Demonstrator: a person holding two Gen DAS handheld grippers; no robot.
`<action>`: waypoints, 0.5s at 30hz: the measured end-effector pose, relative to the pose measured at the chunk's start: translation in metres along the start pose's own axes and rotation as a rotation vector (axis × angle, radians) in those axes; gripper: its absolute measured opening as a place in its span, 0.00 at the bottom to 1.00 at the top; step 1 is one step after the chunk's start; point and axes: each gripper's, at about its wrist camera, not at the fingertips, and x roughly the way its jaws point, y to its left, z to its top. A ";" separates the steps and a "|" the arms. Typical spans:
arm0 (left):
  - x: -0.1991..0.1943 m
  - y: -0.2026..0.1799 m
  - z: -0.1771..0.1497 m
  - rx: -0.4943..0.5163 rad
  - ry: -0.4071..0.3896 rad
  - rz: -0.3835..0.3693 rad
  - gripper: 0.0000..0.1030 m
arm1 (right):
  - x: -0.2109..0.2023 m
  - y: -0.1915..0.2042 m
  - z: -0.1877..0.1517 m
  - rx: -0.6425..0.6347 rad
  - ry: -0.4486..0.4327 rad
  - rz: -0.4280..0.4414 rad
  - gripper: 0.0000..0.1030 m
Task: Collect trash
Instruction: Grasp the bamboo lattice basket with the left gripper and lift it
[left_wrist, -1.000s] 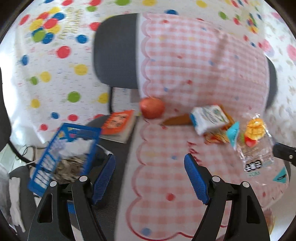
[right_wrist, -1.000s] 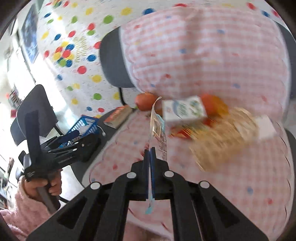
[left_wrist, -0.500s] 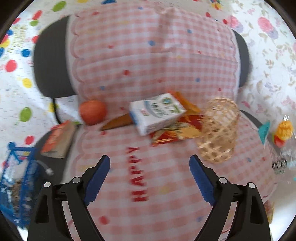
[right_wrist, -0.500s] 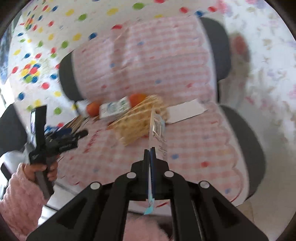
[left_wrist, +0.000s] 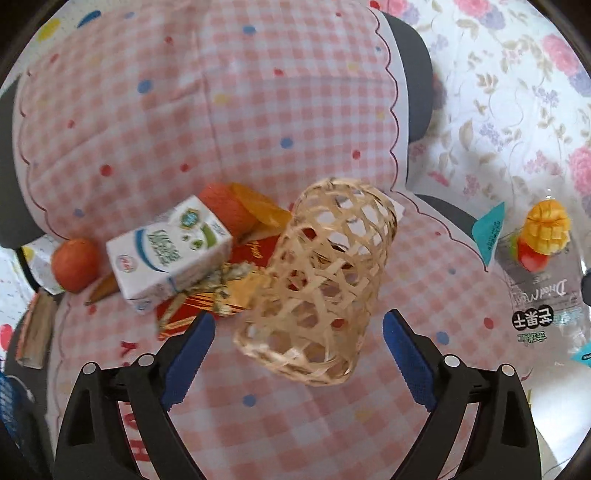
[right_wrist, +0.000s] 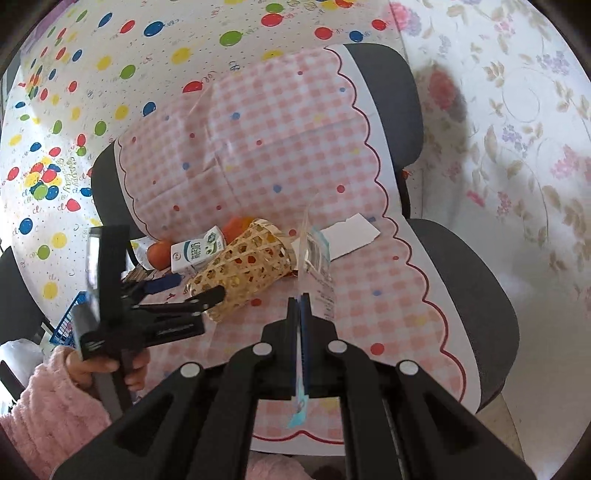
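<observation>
while my right gripper pinches the snack wrapper, my left gripper, jaws spread, must straddle the woven basket mid-seat.

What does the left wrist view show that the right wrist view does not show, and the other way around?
Only the left wrist view shows the mango picture on the clear dried-fruit bag and the red printed wrapper under the carton. Only the right wrist view shows the white paper sheet, the right gripper shut on the bag's edge, and the hand in a pink sleeve. Both show the woven bamboo basket on its side and the white milk carton.
</observation>
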 end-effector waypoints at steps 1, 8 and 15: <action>0.003 -0.002 -0.001 0.008 -0.001 -0.002 0.89 | -0.002 -0.004 -0.002 0.007 0.002 0.001 0.02; 0.004 -0.008 -0.006 0.035 -0.021 -0.008 0.70 | -0.011 -0.016 -0.008 0.024 0.009 0.004 0.02; -0.031 -0.015 -0.008 0.004 -0.092 -0.017 0.68 | -0.023 -0.016 -0.014 0.023 -0.008 0.013 0.02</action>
